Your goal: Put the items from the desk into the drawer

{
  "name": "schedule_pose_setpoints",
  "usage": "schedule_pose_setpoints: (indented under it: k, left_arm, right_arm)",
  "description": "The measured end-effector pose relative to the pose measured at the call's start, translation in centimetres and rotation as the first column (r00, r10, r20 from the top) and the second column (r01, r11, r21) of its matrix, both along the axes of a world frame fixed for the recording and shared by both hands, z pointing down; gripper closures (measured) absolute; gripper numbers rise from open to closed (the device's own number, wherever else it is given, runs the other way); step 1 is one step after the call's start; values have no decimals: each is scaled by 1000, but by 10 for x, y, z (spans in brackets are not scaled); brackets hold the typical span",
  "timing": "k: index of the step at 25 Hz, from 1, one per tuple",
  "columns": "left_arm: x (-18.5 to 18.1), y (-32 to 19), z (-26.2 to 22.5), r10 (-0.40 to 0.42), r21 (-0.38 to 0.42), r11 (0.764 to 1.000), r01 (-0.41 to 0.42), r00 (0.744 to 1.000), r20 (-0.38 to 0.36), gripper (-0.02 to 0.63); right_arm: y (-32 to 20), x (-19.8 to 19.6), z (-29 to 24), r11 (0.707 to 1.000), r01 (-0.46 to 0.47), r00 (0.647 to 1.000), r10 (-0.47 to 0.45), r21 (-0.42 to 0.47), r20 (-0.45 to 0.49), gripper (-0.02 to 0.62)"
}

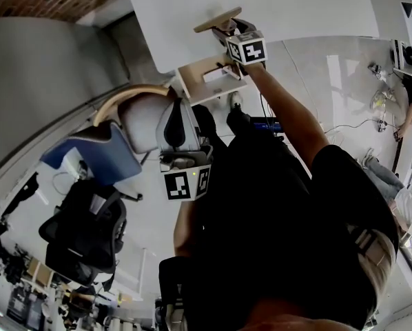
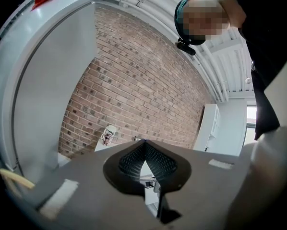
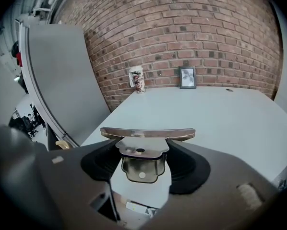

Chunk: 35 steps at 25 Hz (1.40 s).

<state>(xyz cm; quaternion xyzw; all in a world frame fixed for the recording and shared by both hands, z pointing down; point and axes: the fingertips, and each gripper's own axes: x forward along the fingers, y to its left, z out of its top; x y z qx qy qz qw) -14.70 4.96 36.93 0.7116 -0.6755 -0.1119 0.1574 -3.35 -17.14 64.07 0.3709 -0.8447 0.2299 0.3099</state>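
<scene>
Between the jaws of the right gripper point(image 3: 143, 148) sits a brassy metal clip with a long flat top bar point(image 3: 148, 133). The dark pads pinch its lower body from both sides. It hangs in the air over the near edge of the white surface point(image 3: 220, 114); in the head view an open pale drawer point(image 1: 207, 81) lies just below it. The bar's long axis runs crosswise to the jaws, level, with an end jutting past each pad.

The surface reaches back to a red brick wall point(image 3: 182, 28), where a white patterned paper cup point(image 3: 136, 79) and a small dark-framed picture point(image 3: 187, 77) stand upright, near each other. A grey partition panel point(image 3: 62, 75) borders the left side. The cup's print is too small to read.

The left gripper point(image 2: 144, 145) has its jaws pressed together at the tips, with nothing between them.
</scene>
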Motion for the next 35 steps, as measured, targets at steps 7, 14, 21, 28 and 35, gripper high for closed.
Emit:
schedule_pose_setpoints:
  k: [7,14,21,28,35]
  left_arm:
    - [25,4,-1,40,6,999,-40,999,4,598]
    - [50,1,0,86,0,996,-86,996,6,598]
    - [64,-6,7,114,-8,993,-114,994,-1,598]
    - [60,-9,21,102,-31,994,-102,995,-3,598]
    - [53,-13,37,94,-56,994,-94,996,-3,598]
  right_arm:
    - [45,39,-33,997,52,998,-53,49,21,304]
    - [89,70,-36,996,85,996,-86,35,9,304]
    - [122,83,-16,996,81,997,-81,-32,6,304]
    - [158,83,24,985,85,996,-85,-153,9,304]
    - [180,65,75,964,124,991,-132,-234,-20,304]
